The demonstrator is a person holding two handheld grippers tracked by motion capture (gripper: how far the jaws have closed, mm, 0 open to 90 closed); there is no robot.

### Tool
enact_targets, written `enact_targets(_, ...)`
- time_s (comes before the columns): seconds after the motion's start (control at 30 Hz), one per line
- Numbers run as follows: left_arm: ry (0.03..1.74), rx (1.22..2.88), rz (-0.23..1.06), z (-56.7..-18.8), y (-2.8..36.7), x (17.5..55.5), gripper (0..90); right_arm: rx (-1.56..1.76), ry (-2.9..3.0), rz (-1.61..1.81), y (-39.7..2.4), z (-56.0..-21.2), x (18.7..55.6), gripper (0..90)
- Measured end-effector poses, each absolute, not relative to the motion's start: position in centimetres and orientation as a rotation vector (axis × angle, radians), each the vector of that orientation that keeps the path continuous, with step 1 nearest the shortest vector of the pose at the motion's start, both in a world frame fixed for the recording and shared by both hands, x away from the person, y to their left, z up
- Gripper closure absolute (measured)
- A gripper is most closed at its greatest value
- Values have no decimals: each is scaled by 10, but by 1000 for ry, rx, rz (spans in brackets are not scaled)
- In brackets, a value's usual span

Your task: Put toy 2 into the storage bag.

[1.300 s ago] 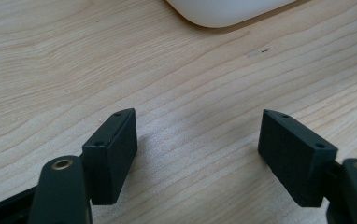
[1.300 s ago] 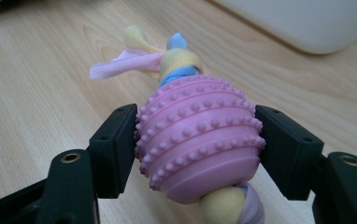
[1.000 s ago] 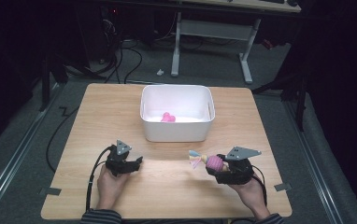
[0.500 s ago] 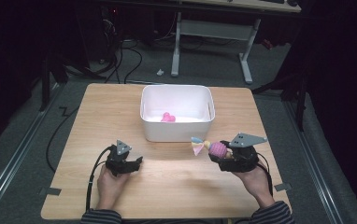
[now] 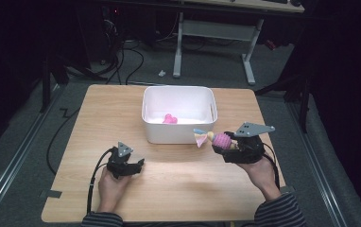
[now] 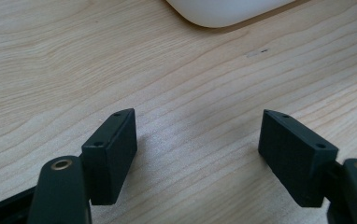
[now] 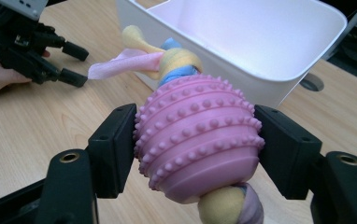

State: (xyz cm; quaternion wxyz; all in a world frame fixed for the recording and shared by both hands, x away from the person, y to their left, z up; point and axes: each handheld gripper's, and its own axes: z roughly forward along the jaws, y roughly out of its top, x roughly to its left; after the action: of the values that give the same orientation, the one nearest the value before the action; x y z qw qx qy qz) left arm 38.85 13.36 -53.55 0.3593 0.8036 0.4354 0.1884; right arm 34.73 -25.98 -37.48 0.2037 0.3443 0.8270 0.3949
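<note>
Toy [image 7: 197, 142] hides its lower end below right gripper [image 7: 195, 149]

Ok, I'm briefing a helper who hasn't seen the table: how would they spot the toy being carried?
Start at the white bin in the middle of the wooden table. Just off its front right corner, the right hand-held gripper clamps the toy: a studded pink ball on a yellow-and-blue rope, unlike the small plain pink thing inside the bin.
</note>
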Motion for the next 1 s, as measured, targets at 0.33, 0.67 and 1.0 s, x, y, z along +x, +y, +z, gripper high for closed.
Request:
enact_targets(0.33,1123,2072,485,-536,134,388,281,963,2276,1161,-260,-354,362,339)
enact_targets(0.67,1121,2074,483,-536,134,388,279,968,2265,1159,-257,-341,379,340)
enact_targets(1.0,1121,2074,483,-536,133,388,278,963,2260,1130,-249,-329,397,340)
